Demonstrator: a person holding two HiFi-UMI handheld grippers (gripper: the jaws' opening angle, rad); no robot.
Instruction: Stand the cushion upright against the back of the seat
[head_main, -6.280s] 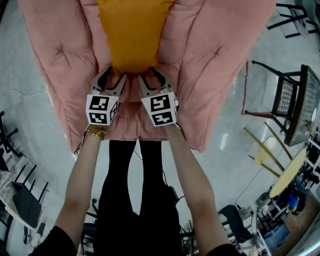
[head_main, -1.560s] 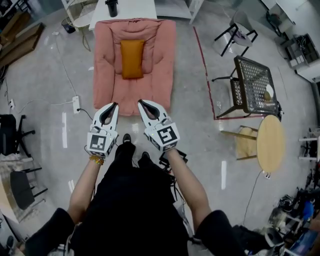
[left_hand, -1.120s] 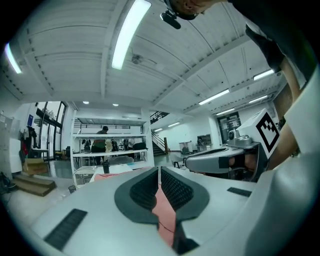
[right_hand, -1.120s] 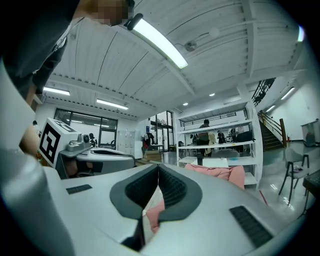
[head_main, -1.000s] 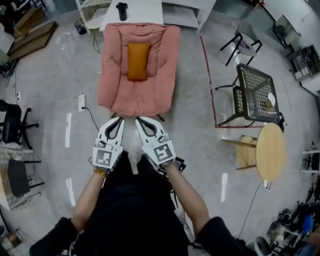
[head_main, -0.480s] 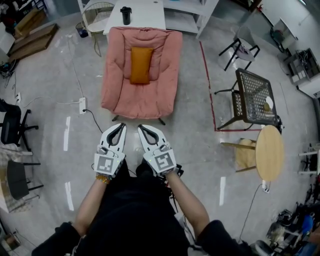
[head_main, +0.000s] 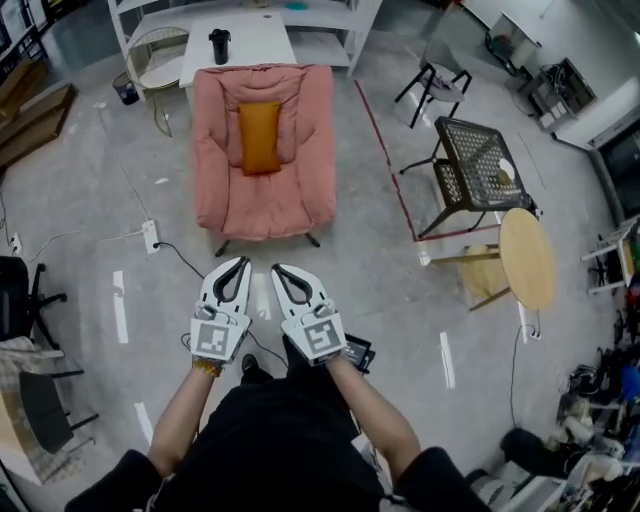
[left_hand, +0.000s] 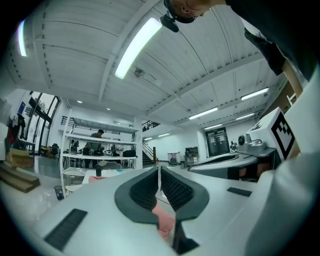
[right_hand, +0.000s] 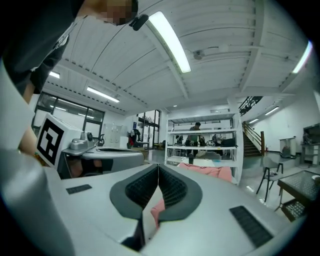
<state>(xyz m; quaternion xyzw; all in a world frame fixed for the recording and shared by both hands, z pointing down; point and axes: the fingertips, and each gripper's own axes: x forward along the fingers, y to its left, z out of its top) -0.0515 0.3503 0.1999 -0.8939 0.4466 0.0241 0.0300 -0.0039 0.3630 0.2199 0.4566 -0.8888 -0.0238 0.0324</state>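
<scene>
In the head view the pink armchair (head_main: 262, 195) stands across the floor from me. An orange cushion (head_main: 259, 137) stands upright in it against the back of the seat. My left gripper (head_main: 243, 262) and right gripper (head_main: 277, 268) hang side by side over bare floor, well short of the chair's front edge. Both are shut, with nothing between the jaws. In the left gripper view the left gripper (left_hand: 159, 171) points level, and a sliver of the pink armchair (left_hand: 163, 220) shows below its tips. The right gripper (right_hand: 158, 169) also points level toward the pink armchair (right_hand: 212, 172).
Behind the armchair is a white table (head_main: 250, 35) with a black cup (head_main: 219, 45) on it. A black mesh chair (head_main: 480, 165) and a round wooden table (head_main: 527, 258) stand to the right, past a red floor line (head_main: 385, 160). To the left a power strip (head_main: 151, 235) lies on the floor.
The armchair now looks farther away and smaller, with more floor between it and my grippers. Both grippers stayed shut and empty. The cushion kept its place against the seat back.
</scene>
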